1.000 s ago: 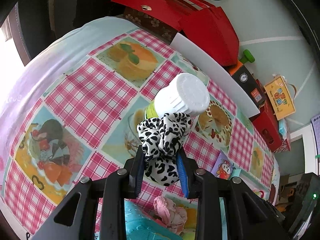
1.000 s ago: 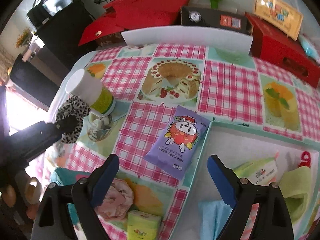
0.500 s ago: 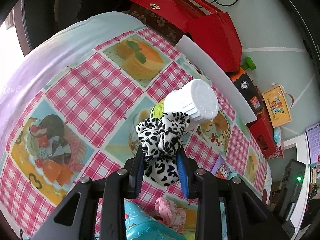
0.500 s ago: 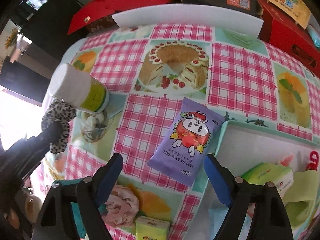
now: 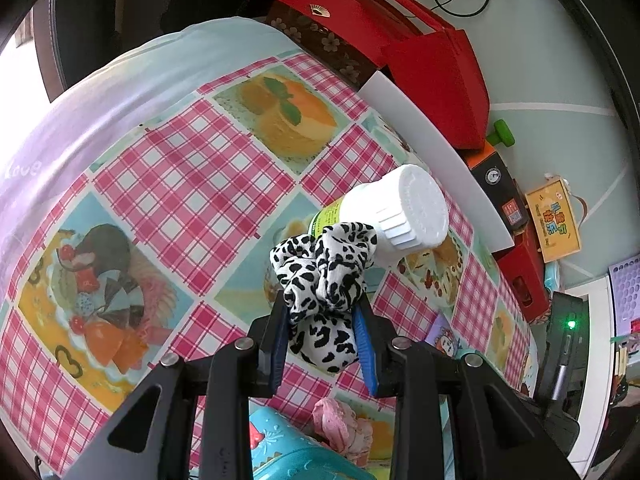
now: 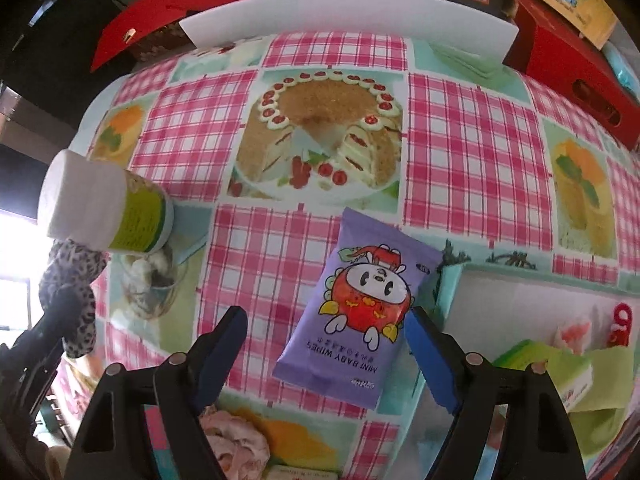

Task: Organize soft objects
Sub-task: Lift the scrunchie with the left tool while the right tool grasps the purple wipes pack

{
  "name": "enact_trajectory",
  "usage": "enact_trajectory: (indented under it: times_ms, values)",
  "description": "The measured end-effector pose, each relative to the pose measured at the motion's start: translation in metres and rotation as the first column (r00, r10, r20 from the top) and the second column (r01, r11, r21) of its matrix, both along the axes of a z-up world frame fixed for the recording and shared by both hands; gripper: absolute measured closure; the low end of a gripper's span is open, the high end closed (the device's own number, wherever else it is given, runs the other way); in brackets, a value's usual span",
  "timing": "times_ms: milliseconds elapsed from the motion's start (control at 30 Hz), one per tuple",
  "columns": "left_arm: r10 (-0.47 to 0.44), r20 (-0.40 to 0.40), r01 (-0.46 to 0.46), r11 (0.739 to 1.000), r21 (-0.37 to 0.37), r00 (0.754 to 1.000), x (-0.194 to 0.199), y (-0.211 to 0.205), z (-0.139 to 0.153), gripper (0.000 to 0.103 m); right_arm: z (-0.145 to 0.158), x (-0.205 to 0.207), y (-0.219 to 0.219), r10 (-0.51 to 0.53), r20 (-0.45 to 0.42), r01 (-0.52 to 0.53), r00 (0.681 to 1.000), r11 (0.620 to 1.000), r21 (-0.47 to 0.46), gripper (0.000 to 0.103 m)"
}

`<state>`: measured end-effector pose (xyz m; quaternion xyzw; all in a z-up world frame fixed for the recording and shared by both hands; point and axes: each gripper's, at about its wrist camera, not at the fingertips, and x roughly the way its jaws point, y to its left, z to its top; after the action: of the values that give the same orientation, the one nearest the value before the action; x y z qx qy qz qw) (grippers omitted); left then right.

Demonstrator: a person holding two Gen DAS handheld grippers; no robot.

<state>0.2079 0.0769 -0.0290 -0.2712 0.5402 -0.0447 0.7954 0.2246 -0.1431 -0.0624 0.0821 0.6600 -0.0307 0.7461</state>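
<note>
Though flanked by the parted right tongs (image 6: 326,344), wipes pack (image 6: 358,312) untouched.

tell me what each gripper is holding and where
The left gripper pinches the spotted scrunchie at its lower bunched part. The right gripper holds nothing.

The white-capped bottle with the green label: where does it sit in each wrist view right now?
Left wrist: white-capped bottle with the green label right of centre, just above the black-and-white spotted fabric scrunchie.
Right wrist: bottle at the left edge, mid-height.
Shared landmark: the scrunchie, directly below it in both.
</note>
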Motion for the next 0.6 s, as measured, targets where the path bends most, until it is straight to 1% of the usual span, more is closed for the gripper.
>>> enact_trajectory:
  times_ms: [200, 267, 300, 367, 433, 500, 533, 600]
  values:
    - [-0.001, -0.001, 0.001, 1.000, -0.002, 1.000, 0.000, 0.000, 0.001, 0.072, -0.010, 0.007, 0.020, 0.066, -0.005, -0.067, 0.998, 0.997, -0.038, 0.023]
    - [0.000, -0.001, 0.000, 1.000, -0.002, 1.000, -0.001, 0.000, 0.001, 0.072, -0.011, 0.009, 0.023, 0.066, -0.010, -0.066, 0.998, 0.996, -0.064, 0.025]
    - [0.000, -0.002, 0.000, 1.000, -0.002, 1.000, -0.001, 0.000, 0.001, 0.072, -0.013, 0.010, 0.023, 0.062, -0.014, -0.063, 0.998, 0.995, -0.072, 0.028]
    - [0.000, -0.002, 0.000, 1.000, -0.002, 1.000, -0.001, 0.000, 0.001, 0.072, -0.016, 0.012, 0.021, 0.049, -0.018, -0.050, 0.999, 0.997, -0.065, 0.030]
    - [-0.001, -0.003, 0.001, 1.000, -0.001, 1.000, -0.001, 0.000, 0.000, 0.072, -0.017, 0.012, 0.022, 0.049, -0.011, -0.050, 0.999, 0.995, -0.083, 0.031]
    - [-0.001, -0.004, 0.001, 1.000, 0.000, 1.000, 0.000, 0.000, 0.000, 0.072, -0.015, 0.013, 0.021, 0.055, -0.002, -0.055, 0.998, 0.994, -0.094, 0.038]
    - [-0.002, -0.004, 0.002, 1.000, 0.000, 1.000, 0.000, 0.000, 0.000, 0.072, -0.014, 0.013, 0.021, 0.055, 0.002, -0.055, 0.998, 0.994, -0.092, 0.039]
    - [-0.001, -0.003, 0.001, 1.000, 0.001, 1.000, 0.000, 0.000, 0.000, 0.072, -0.012, 0.010, 0.020, 0.056, 0.009, -0.055, 0.998, 0.995, -0.089, 0.045]
